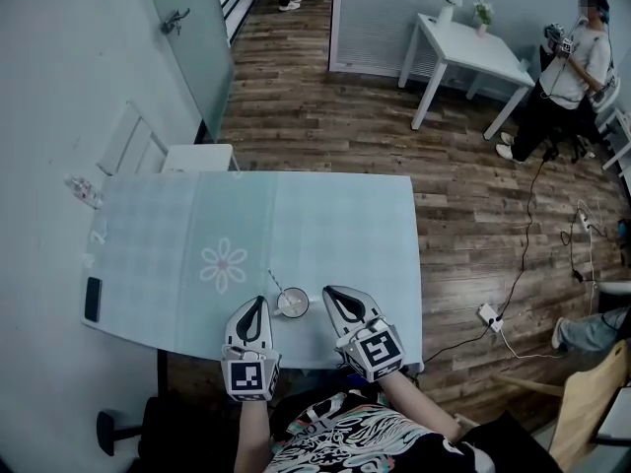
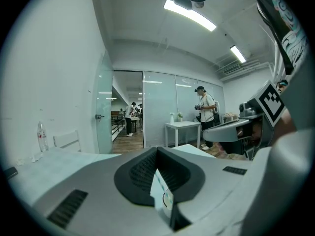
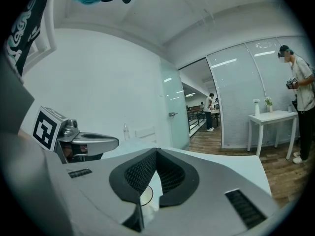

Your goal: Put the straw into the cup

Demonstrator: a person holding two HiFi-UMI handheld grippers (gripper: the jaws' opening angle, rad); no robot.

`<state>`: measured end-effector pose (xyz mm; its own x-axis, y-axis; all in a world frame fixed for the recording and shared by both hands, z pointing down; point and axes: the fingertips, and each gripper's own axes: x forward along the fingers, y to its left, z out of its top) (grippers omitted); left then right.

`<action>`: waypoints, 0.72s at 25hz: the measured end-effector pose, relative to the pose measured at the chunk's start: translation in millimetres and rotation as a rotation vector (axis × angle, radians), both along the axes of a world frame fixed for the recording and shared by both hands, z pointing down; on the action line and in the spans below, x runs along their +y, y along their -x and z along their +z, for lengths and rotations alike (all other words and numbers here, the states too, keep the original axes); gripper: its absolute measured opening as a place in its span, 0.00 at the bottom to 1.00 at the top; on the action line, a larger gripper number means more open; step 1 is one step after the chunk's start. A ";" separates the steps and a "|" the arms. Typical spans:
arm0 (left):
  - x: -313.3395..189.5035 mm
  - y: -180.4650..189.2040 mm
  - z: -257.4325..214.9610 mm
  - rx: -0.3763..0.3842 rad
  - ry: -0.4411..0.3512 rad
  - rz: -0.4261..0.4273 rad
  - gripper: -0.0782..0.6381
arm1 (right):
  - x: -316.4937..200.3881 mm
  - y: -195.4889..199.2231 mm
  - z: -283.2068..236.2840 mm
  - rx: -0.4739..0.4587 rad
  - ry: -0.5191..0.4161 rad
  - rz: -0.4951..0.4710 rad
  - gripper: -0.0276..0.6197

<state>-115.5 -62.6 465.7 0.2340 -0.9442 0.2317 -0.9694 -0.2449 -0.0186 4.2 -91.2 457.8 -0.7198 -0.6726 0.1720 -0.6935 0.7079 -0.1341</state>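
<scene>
A small white cup [image 1: 293, 304] stands near the front edge of the table [image 1: 325, 225], which has a pale blue cloth. A thin straw [image 1: 275, 284] leans out of the cup toward the back left. My left gripper [image 1: 258, 303] sits just left of the cup, my right gripper [image 1: 330, 292] just right of it. Both are shut and hold nothing. In the left gripper view the jaws meet at the tip [image 2: 156, 149], and a slice of the cup [image 2: 166, 199] shows through the gap below. The right gripper view shows its shut tips [image 3: 156, 150] and the cup's rim [image 3: 147, 195].
A dark phone [image 1: 92, 299] lies at the table's left edge and a clear bottle [image 1: 85, 192] at its back left corner. A white chair [image 1: 158, 153] stands behind the table. Farther off are a white side table [image 1: 463, 45], a standing person [image 1: 570, 72] and a power strip [image 1: 490, 316] with cables on the wooden floor.
</scene>
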 end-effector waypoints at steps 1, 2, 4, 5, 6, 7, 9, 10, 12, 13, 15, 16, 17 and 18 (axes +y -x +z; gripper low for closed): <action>-0.1 -0.9 0.9 0.001 0.002 0.002 0.12 | 0.0 -0.6 0.9 0.001 0.003 0.001 0.02; -0.1 -1.6 1.9 0.003 0.005 0.003 0.12 | -0.3 -1.2 2.0 0.003 0.005 0.003 0.02; -0.1 -2.5 3.3 0.006 0.007 0.004 0.12 | -1.0 -2.6 4.1 0.009 0.009 0.008 0.02; -0.1 -2.7 3.9 0.007 0.008 0.004 0.12 | -1.2 -3.1 5.0 0.011 0.010 0.009 0.02; -0.1 -2.5 4.3 0.007 0.010 0.003 0.12 | -1.5 -3.4 5.8 0.013 0.010 0.009 0.02; -0.2 -2.1 4.3 0.005 0.010 0.002 0.12 | -1.7 -3.6 6.4 0.014 0.011 0.009 0.02; -0.7 -0.9 2.2 0.003 0.008 -0.001 0.12 | -2.0 -3.7 7.0 0.015 0.011 0.009 0.02; -0.7 -0.1 0.4 0.003 0.002 -0.003 0.12 | -2.2 -3.8 7.4 0.016 0.012 0.010 0.02; -0.1 0.6 -2.2 0.009 -0.011 -0.002 0.12 | -2.6 -4.7 8.5 0.017 0.014 0.013 0.02; 0.0 0.6 -2.0 0.011 -0.012 0.000 0.12 | -2.9 -5.6 9.1 0.018 0.016 0.016 0.02; 0.3 1.1 0.7 0.013 -0.009 -0.001 0.12 | -3.3 -7.0 9.8 0.020 0.018 0.021 0.02; 0.7 1.9 2.2 0.015 -0.008 -0.003 0.12 | -3.4 -7.1 9.7 0.020 0.017 0.022 0.02; 1.0 2.6 3.0 0.017 -0.009 -0.005 0.12 | -3.4 -6.9 9.4 0.019 0.016 0.023 0.02; 1.0 3.1 3.3 0.018 -0.009 -0.005 0.12 | -3.4 -6.8 9.3 0.019 0.016 0.023 0.02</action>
<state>-118.6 -61.6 469.0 0.2329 -0.9474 0.2194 -0.9709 -0.2395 -0.0033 11.0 -94.6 467.0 -0.7008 -0.6860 0.1958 -0.7120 0.6897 -0.1319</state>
